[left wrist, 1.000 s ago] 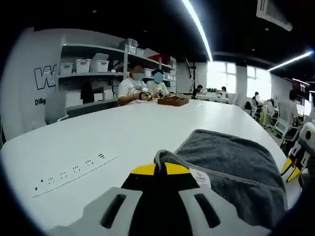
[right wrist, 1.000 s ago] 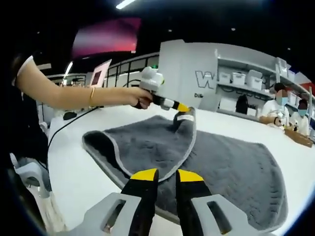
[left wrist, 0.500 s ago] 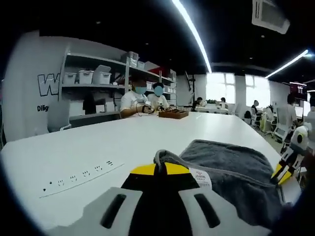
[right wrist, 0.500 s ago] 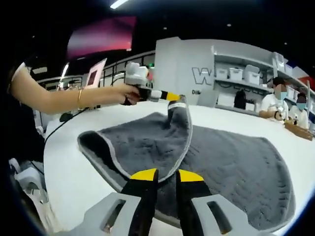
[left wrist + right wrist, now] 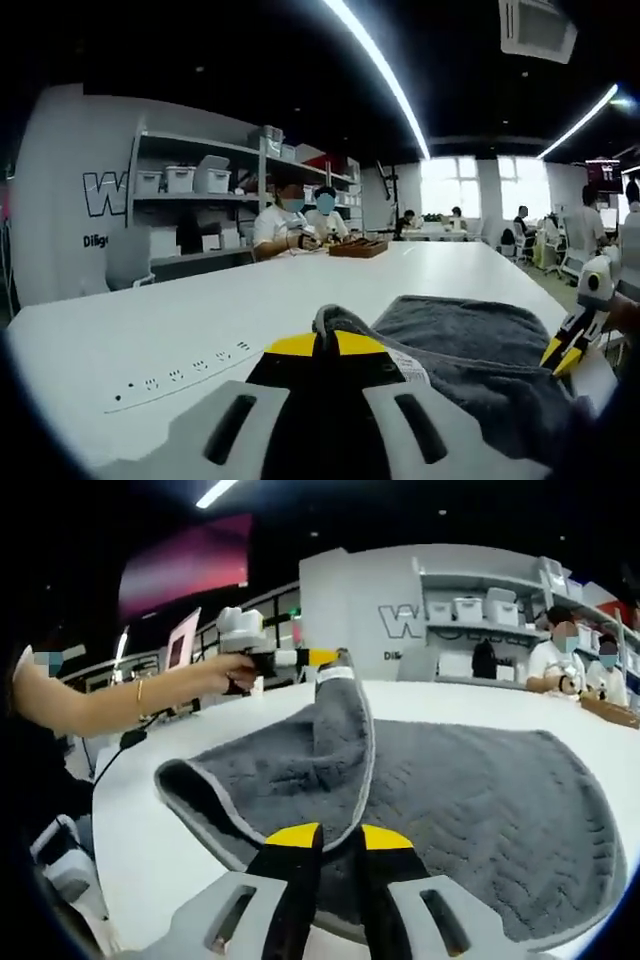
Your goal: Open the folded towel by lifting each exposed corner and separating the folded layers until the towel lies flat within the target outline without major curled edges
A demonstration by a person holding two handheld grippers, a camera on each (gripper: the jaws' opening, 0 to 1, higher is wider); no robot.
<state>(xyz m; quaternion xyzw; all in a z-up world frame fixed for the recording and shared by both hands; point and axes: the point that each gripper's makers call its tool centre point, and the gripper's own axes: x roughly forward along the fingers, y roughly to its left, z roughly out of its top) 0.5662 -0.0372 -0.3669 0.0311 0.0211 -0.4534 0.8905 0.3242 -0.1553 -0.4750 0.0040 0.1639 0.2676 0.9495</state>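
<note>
The grey towel (image 5: 470,790) with a pale trim lies on the white table (image 5: 150,840), one layer still folded over. In the right gripper view my right gripper (image 5: 337,837) is shut on the towel's near edge, where the trimmed fold meets. My left gripper (image 5: 318,658), held by a hand, is shut on a towel corner and holds it raised above the table, so the cloth hangs down as a ridge. In the left gripper view that corner (image 5: 330,322) and its white label sit pinched in my left gripper (image 5: 325,343). The right gripper (image 5: 567,345) is at the towel's far right edge.
A line of socket marks (image 5: 190,367) runs across the white table (image 5: 200,310) to the left. Seated people (image 5: 300,215) work at the far end near a wooden tray (image 5: 358,247), with shelves of white bins (image 5: 190,180) behind. A cable (image 5: 125,742) lies on the table's left.
My left gripper has carried the pinched corner higher and further away from the right gripper, pulling the folded layer up into a taller ridge. The right gripper keeps its hold on the near edge.
</note>
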